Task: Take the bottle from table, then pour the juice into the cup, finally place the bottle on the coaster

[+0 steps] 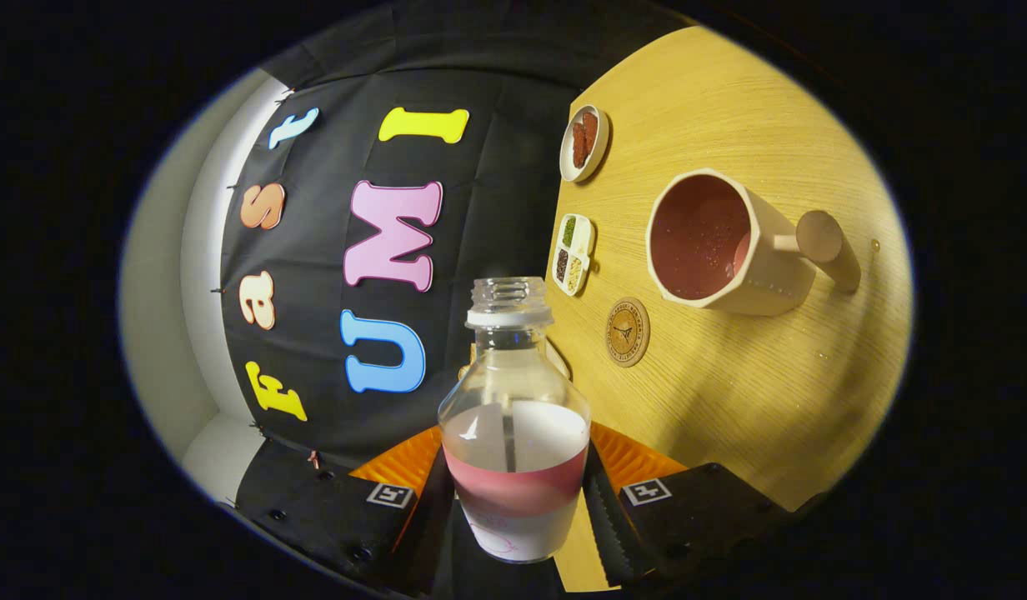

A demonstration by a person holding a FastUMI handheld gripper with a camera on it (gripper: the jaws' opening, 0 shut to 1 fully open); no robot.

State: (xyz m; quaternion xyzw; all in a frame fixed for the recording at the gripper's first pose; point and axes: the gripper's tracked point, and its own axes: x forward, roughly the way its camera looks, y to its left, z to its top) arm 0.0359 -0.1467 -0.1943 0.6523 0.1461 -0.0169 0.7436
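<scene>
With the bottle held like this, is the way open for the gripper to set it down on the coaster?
Probably yes. The gripper jaws are clamped on the bottle, and the coaster lies bare just beyond them, apart from the filled cup and the small dishes.

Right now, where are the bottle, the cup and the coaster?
bottle point(513, 417): gripper view, clear body between the gripper's fingers.
cup point(759, 292): gripper view, outer wall beyond the fingers.
coaster point(628, 332): gripper view, middle of the disc.

Uncapped clear bottle point(513, 417), cup point(722, 242) filled with juice, round coaster point(628, 332)
</scene>
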